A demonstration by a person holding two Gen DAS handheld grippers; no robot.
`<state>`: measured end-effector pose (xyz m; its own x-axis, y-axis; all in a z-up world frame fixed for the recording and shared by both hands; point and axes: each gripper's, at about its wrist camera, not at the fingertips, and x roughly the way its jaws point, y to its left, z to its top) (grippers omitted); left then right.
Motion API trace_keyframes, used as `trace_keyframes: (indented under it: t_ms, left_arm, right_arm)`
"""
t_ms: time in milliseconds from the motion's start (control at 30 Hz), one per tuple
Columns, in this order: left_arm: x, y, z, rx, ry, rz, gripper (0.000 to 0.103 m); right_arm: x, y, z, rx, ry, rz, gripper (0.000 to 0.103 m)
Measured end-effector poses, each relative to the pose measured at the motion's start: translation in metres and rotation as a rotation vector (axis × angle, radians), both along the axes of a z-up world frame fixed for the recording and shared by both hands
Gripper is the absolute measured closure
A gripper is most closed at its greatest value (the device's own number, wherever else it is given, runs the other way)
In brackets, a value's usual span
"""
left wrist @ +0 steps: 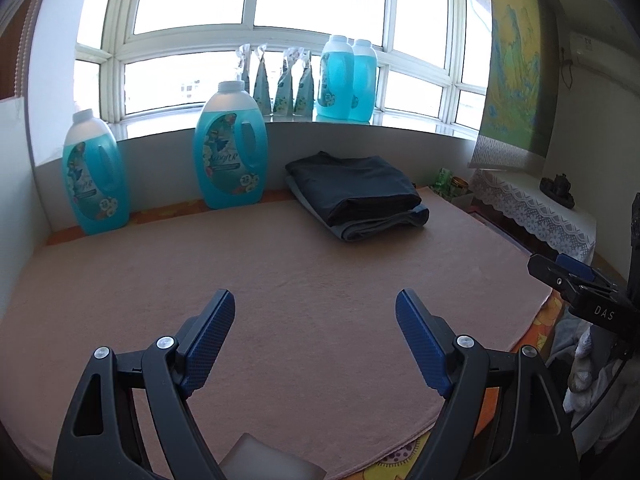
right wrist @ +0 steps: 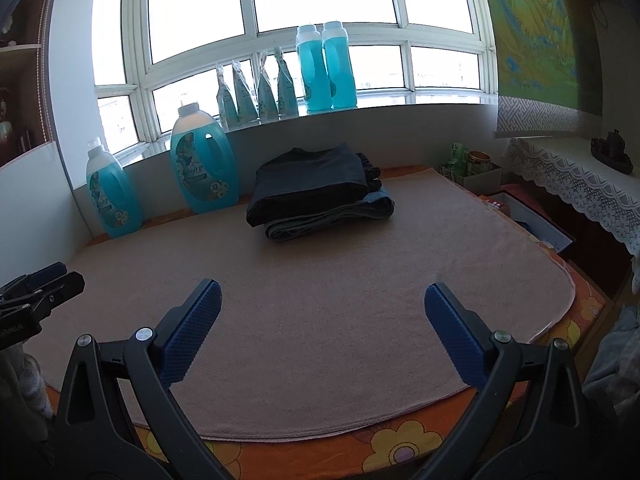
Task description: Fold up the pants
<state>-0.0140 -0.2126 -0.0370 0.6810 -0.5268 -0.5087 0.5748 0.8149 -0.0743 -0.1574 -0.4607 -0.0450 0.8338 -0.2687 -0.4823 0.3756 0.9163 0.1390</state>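
Both grippers, left gripper [left wrist: 315,306] and right gripper [right wrist: 322,298], are hovering released, empty; folded pants [right wrist: 316,192] are lying stacked, seemingly finished—next needs another pair.

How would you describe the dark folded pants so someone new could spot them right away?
Start at the big window, then drop to the pink mat below the sill. Near its far edge sits a small folded stack; the dark folded pants are its top layer, nearly black, lying on a blue denim pair, right of the turquoise bottles.
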Motion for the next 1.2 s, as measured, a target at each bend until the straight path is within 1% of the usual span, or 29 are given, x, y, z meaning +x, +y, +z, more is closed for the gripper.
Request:
trace_keyframes:
  t_ms: [533,1067,1200]
  left_arm:
    - [-0.005,-0.005,-0.002,0.027,-0.020,0.014,0.020]
    - [-0.005,-0.004,-0.003,0.026,-0.022,0.024,0.020]
    - [-0.007,-0.005,-0.003,0.034,-0.037,0.030,0.020]
  right_arm:
    - [0.001,0.003,-0.005,0.004,0.007,-0.002,0.000]
    - [0.005,0.007,-0.009,0.006,0.015,0.005,0.000]
    - [0.007,0.007,-0.011,0.011,0.018,0.009,0.000]
